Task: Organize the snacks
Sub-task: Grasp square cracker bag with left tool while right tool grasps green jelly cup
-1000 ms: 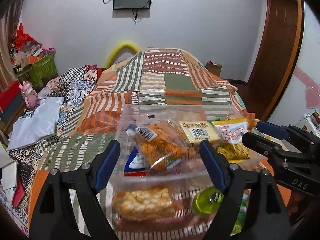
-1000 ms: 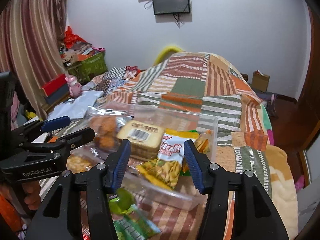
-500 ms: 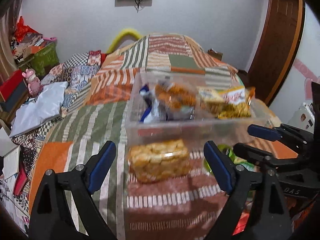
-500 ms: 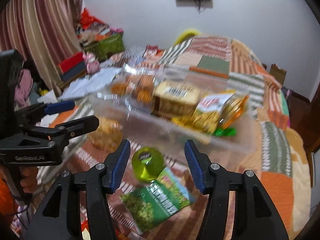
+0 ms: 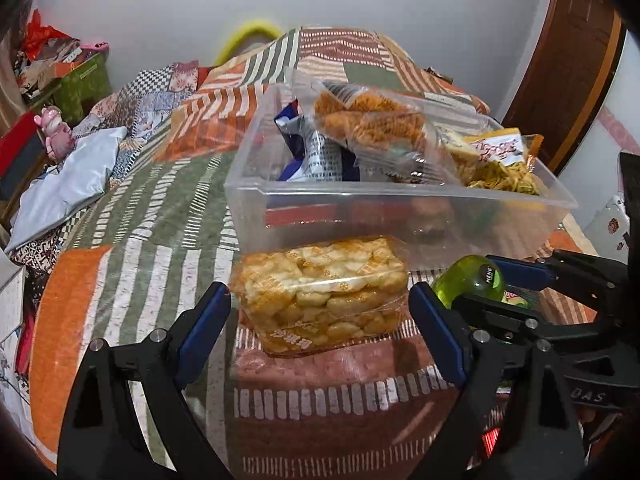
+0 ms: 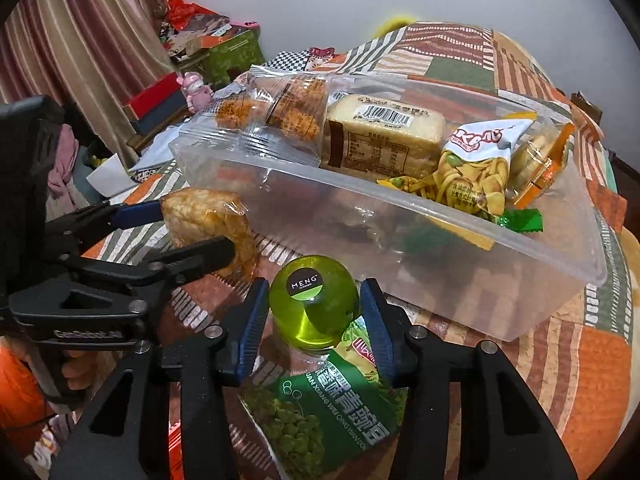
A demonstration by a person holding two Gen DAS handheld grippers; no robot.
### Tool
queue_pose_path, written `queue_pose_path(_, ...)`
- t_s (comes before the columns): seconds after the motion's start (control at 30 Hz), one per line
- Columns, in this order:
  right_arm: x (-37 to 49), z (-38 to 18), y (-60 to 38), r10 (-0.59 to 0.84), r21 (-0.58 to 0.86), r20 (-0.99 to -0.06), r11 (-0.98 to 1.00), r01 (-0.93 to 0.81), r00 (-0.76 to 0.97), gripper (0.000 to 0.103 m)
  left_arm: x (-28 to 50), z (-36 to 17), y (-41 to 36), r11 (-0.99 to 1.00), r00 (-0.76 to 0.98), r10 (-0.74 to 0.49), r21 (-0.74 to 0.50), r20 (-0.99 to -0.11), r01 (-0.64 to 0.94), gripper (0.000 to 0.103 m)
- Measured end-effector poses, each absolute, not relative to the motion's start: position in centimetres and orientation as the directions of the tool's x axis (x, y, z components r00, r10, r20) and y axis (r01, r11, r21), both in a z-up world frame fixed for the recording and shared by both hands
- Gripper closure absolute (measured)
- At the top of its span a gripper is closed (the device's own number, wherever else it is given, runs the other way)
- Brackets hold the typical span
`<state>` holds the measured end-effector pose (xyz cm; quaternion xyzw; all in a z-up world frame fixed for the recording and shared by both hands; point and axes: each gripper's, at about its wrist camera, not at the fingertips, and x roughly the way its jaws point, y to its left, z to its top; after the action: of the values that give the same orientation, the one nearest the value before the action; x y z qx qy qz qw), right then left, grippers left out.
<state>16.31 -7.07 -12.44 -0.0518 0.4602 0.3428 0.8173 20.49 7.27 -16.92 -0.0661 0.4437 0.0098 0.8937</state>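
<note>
at the lower left of the left wrist view, the left gripper [image 5: 318, 324] stands wide open around the clear bag of puffed rice snacks [image 5: 322, 294]. its blue pads [image 5: 202, 330] are on both sides of the bag but do not press it yet, so the bag only lies on the patchwork bedspread [image 5: 132, 236], just in front of the clear plastic bin [image 5: 400, 208]. the bin, in the upper middle of the frame, already keeps several packets: an orange snack bag [image 5: 372, 120] and a bag of yellow strips [image 5: 500, 164].

moving to the right, the small green jar [image 6: 314, 304] sits in the lower middle of the right wrist view, on top of a green pea packet [image 6: 320, 408]. the right gripper [image 6: 314, 320] is around the jar and its jaws have just been closing; the pads look very near or touching the jar's sides, but i cannot tell surely if they already squeeze it.

i judge that the step in hand is picking up the last loose snacks, one for each gripper, and much of the task seems done. next the left jaws must close softly, because the bag is thin and its content can be crushed, then lift over the bin's near wall. the round smooth jar may slip, so it needs a firm grip at its widest part before lifting.
</note>
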Motion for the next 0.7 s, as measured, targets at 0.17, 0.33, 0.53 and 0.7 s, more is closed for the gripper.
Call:
queue_pose_path(0.17, 16.0, -12.3, -7.3, 0.517, 0.231, -0.779, 0.763, -0.604, 0.355, 0.060, 20.8, -17.5, 7.1, 0.988, 0.611, -0.054, -0.130, -0.790, -0.081, 0.027)
queue_pose_path(0.33, 15.9, -11.7, -7.5, 0.512, 0.214, -0.769, 0.770, -0.601, 0.383, 0.060, 20.2, -17.2, 7.3, 0.988, 0.620, -0.052, -0.129, -0.783, -0.080, 0.029)
queue_pose_path(0.53, 15.4, -10.3, -7.9, 0.521, 0.203, -0.742, 0.774, -0.600, 0.422, 0.061, 18.3, -15.8, 7.6, 0.989, 0.649, -0.048, -0.127, -0.760, -0.075, 0.029)
queue_pose_path(0.7, 14.8, -8.4, -8.4, 0.537, 0.193, -0.707, 0.772, -0.606, 0.460, 0.061, 17.1, -13.7, 8.0, 0.987, 0.687, -0.050, -0.143, -0.725, -0.079, 0.029)
